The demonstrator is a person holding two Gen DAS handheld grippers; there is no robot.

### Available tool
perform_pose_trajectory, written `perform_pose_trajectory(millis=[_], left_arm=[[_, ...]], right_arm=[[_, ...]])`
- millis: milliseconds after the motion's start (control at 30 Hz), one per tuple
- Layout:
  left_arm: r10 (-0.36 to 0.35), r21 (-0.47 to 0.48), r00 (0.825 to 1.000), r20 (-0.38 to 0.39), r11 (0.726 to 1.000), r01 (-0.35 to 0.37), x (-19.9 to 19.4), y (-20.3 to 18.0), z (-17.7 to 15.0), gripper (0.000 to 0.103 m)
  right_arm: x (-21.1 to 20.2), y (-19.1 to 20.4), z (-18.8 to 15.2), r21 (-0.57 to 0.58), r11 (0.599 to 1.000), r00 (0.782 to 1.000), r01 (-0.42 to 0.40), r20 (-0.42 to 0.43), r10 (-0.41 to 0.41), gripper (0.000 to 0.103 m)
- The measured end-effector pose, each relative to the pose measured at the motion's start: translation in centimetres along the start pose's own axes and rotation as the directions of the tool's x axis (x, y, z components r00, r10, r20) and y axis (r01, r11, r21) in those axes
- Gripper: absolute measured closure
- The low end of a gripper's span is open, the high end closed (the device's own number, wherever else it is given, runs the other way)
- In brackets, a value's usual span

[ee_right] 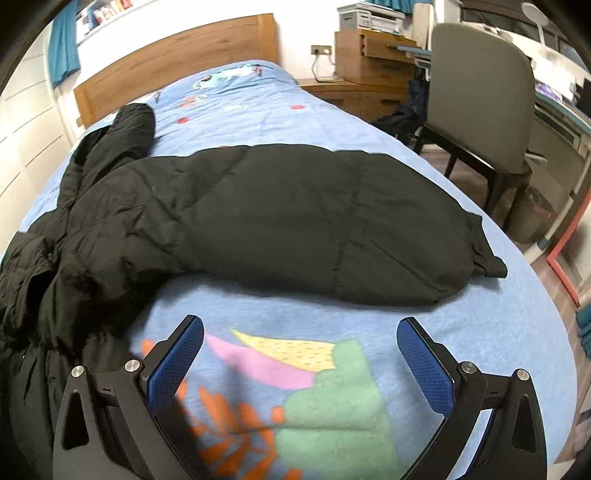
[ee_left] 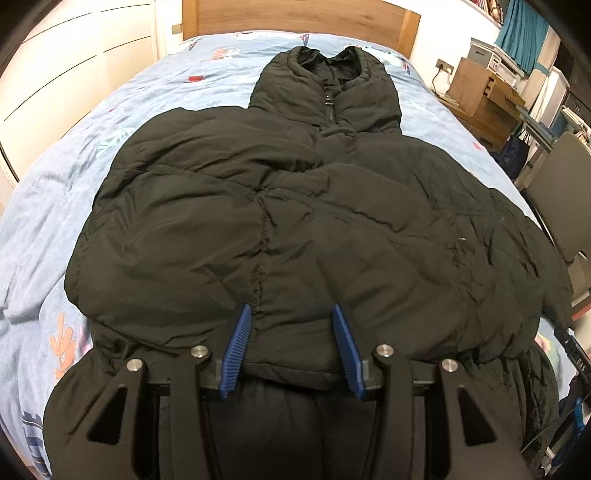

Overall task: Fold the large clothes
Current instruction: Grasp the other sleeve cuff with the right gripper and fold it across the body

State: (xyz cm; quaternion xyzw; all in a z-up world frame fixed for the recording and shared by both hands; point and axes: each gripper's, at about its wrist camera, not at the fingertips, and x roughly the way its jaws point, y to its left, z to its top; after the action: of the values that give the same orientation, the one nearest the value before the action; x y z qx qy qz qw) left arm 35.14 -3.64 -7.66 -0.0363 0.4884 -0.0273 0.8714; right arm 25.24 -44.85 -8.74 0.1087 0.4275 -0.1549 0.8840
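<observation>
Fingers of the left gripper (ee_left: 291, 343) stand partly spread over the hem of the black jacket (ee_left: 295, 206), their blue pads on either side of a bulge of padded cloth near the hem; whether the pads actually press the cloth cannot be told from the left wrist view. Fingers of the right gripper (ee_right: 301, 354) are spread wide and hold nothing, hovering above a bare, printed patch of the bedcover (ee_right: 295, 387), just short of the jacket's sleeve (ee_right: 332, 229).

The jacket lies flat on the bed, front up, its zip (ee_left: 328, 105) closed and its high collar (ee_left: 328, 62) pointing toward the wooden headboard (ee_left: 295, 14). From the collar, the body of the jacket spreads out toward the foot of the bed, where the left gripper is. In the right wrist view one sleeve stretches straight out from the jacket's body across the blue cover, its cuff (ee_right: 487, 254) near the edge of the bed on the side where a grey chair (ee_right: 480, 99) stands. Bunched folds of the jacket lie just beside the right gripper's left finger.

Beyond the bed, on the chair's side, there is a wooden cabinet (ee_right: 365, 55) with a printer (ee_right: 369, 16) on top
</observation>
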Motion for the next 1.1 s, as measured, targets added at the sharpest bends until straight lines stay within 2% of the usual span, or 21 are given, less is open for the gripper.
perform_pose_trajectory(millis=[133,267,367,467,567,633,667,700,733,800,967,1100], left_arm=[[0.0,0.001,1.0,-0.005,1.0,0.0,0.2,0.1,-0.1,0.059],[-0.005,0.005,1.0,-0.005,1.0,0.005,0.2,0.2,-0.1,0.059],[-0.013,0.004,1.0,-0.005,1.0,0.013,0.1,0.4,0.0,0.059],[-0.025,0.0,1.0,-0.004,1.0,0.025,-0.1,0.6,-0.1,0.059],[-0.036,-0.005,0.999,-0.005,0.999,0.036,-0.3,0.9,-0.2,0.059],[-0.044,-0.008,0.999,-0.004,0.999,0.044,-0.4,1.2,-0.2,0.059],[-0.047,-0.01,0.999,-0.004,0.999,0.047,-0.5,1.3,-0.3,0.059],[-0.05,-0.011,0.999,-0.002,0.999,0.05,-0.6,1.4,-0.2,0.059],[-0.054,-0.013,0.999,0.0,0.998,0.054,-0.7,1.6,-0.2,0.059],[-0.062,-0.021,0.998,0.007,0.998,0.062,-1.0,1.9,-0.2,0.059],[-0.092,-0.057,0.995,0.03,0.994,0.094,-2.2,3.3,-0.4,0.059],[-0.102,-0.071,0.994,0.05,0.992,0.105,-3.7,4.7,-1.1,0.059]], right_arm=[[1.7,-3.4,0.4,0.13,0.991,0.999,-0.035,-0.02,0.038,0.001],[2.9,-6.8,1.1,0.28,0.954,0.994,-0.108,0.005,0.111,0.001],[4.0,-9.2,1.7,0.389,0.9,0.981,-0.194,0.06,0.186,0.003],[5.7,-11.8,2.6,0.511,0.814,0.961,-0.276,0.13,0.244,0.013],[7.5,-13.8,3.1,0.589,0.741,0.946,-0.322,0.176,0.271,0.034],[8.5,-14.8,3.3,0.628,0.693,0.934,-0.355,0.209,0.29,0.061],[8.6,-15.0,3.3,0.631,0.682,0.929,-0.369,0.224,0.295,0.069],[8.3,-14.8,3.6,0.617,0.689,0.925,-0.379,0.244,0.29,0.08],[7.8,-14.5,4.2,0.597,0.707,0.926,-0.378,0.254,0.281,0.085],[6.4,-13.2,5.6,0.534,0.749,0.917,-0.393,0.288,0.275,0.089],[1.3,-7.3,9.6,0.316,0.828,0.864,-0.463,0.369,0.342,0.091],[-3.2,-0.8,11.6,0.133,0.854,0.821,-0.503,0.383,0.424,0.091]])
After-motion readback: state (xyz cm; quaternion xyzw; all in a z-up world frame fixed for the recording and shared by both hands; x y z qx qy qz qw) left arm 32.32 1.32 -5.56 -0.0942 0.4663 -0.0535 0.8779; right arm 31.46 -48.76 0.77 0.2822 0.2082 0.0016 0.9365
